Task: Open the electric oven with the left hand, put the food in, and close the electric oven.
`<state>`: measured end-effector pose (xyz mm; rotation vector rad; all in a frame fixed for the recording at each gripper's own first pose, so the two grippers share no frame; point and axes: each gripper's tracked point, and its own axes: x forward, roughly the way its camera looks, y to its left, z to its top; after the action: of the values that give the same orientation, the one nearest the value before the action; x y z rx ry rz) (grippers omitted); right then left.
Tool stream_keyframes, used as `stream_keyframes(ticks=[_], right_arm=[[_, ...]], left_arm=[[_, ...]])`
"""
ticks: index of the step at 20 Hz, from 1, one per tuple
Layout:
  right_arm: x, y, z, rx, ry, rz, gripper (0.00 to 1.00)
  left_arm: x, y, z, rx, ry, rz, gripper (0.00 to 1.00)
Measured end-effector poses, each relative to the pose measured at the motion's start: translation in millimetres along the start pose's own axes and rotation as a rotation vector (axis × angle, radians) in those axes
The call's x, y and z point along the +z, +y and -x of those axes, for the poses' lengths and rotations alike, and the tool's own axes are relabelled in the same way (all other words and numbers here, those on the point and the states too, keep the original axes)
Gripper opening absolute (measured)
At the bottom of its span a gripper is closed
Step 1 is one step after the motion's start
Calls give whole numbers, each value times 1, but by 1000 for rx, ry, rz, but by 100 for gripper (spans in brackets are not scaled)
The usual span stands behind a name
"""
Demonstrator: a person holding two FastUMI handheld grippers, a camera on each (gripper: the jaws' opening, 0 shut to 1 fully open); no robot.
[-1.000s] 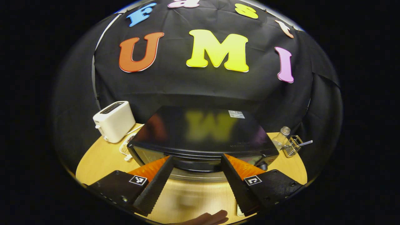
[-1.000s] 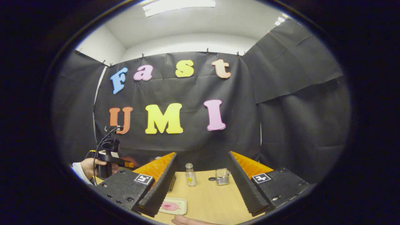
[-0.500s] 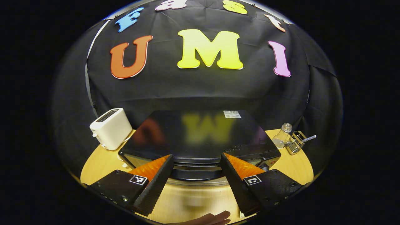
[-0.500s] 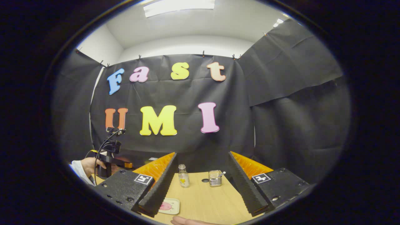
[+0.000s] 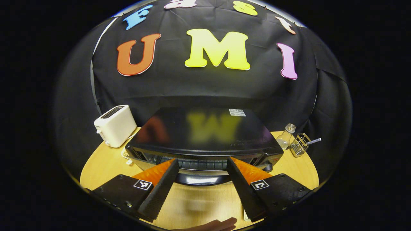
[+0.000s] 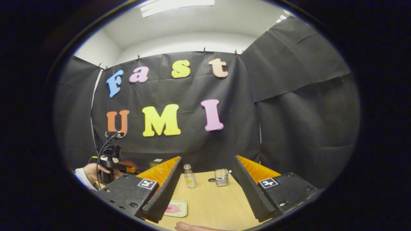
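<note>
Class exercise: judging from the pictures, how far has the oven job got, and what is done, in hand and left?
Nothing looks done yet: the electric oven has its door shut, and the food plate sits on the table. In hand: the left gripper, jaws apart, hangs just before the door handle. The right gripper is open, holding nothing. Left: opening, loading, closing.
</note>
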<state>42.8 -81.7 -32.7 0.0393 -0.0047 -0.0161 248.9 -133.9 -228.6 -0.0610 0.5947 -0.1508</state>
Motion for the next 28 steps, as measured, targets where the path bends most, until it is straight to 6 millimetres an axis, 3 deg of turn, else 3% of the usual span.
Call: stream_keyframes(ticks=[3, 4, 9, 10, 11, 12, 13, 16, 22, 28], right_arm=[[-3, 3, 7, 7, 17, -15, 100], [-3, 4, 9, 8, 22, -16, 96], [4, 2, 25, -16, 4, 5, 96], [7, 3, 28, -14, -2, 9, 100], [8, 5, 32, -12, -7, 13, 96], [9, 6, 35, -12, -10, 18, 100], [11, 5, 37, -10, -14, 23, 96], [15, 7, 46, -5, -24, 33, 96], [15, 10, 52, 1, -21, 45, 96], [11, 12, 52, 0, -11, 47, 96]], left_arm=[[-12, 0, 13, -8, -2, 4, 96], [-17, -1, 18, -18, 0, 4, 95], [-47, -2, 37, -40, 8, -51, 96], [-54, -2, 41, -39, 15, -74, 95], [-60, -2, 43, -39, 17, -81, 96], [-66, -2, 46, -39, 26, -72, 96], [-73, -1, 49, -39, 37, -64, 95], [-91, 0, 56, -39, 66, -68, 96], [-136, 0, 62, -38, 181, -77, 97], [-187, -1, 49, -37, 337, -63, 97]])
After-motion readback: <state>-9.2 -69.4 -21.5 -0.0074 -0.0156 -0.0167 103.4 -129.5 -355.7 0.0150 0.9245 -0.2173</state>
